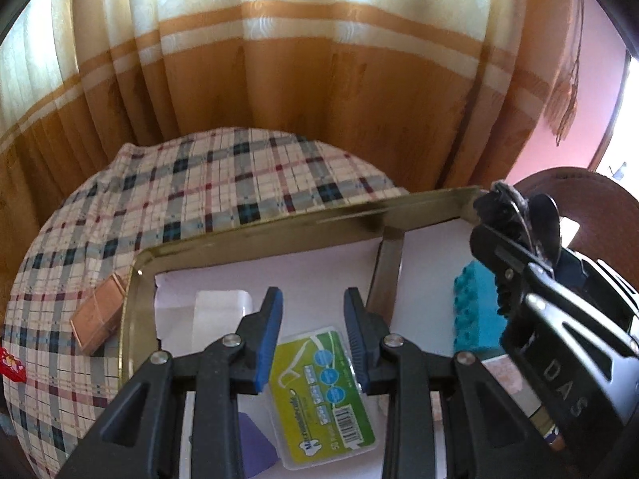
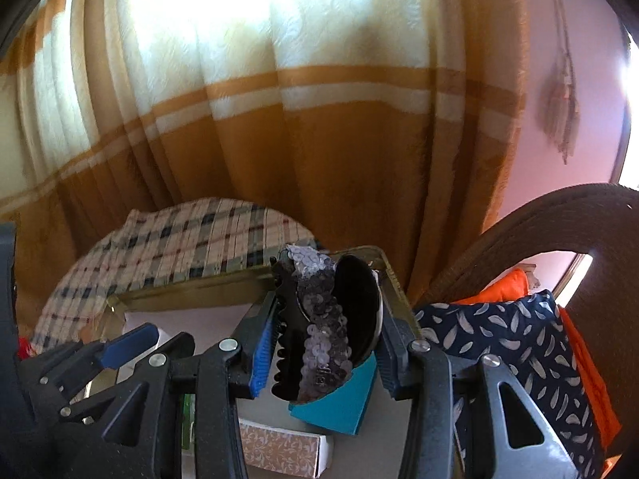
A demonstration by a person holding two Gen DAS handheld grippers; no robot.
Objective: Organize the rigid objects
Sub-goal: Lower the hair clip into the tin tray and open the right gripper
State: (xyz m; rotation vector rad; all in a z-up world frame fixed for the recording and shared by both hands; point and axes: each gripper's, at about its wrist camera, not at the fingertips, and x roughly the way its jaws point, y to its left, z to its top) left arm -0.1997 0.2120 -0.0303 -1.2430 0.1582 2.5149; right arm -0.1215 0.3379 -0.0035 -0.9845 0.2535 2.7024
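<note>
In the left wrist view, the left gripper (image 1: 313, 331) hung over the near-left compartment of the gold tray (image 1: 131, 299), its blue pads drawn to their narrowest and holding nothing, with the green floss case (image 1: 323, 395) lying flat on the white liner below them. The tray's divider (image 1: 387, 271) split it into 2 sections, and a teal brick (image 1: 475, 311) lay in the right one; a copper-coloured box (image 1: 100, 319) rested on the plaid cloth (image 1: 199, 183) just outside the tray's left edge. In the right wrist view, the right gripper (image 2: 323, 343) was clamped on a sequined hair clip (image 2: 319, 319) above the tray's far-right corner, over the brick. To set it down well, I judged the clip should be lowered onto bare liner beside the brick before the pads part, clear of the patterned box (image 2: 283, 447) at the near edge.
</note>
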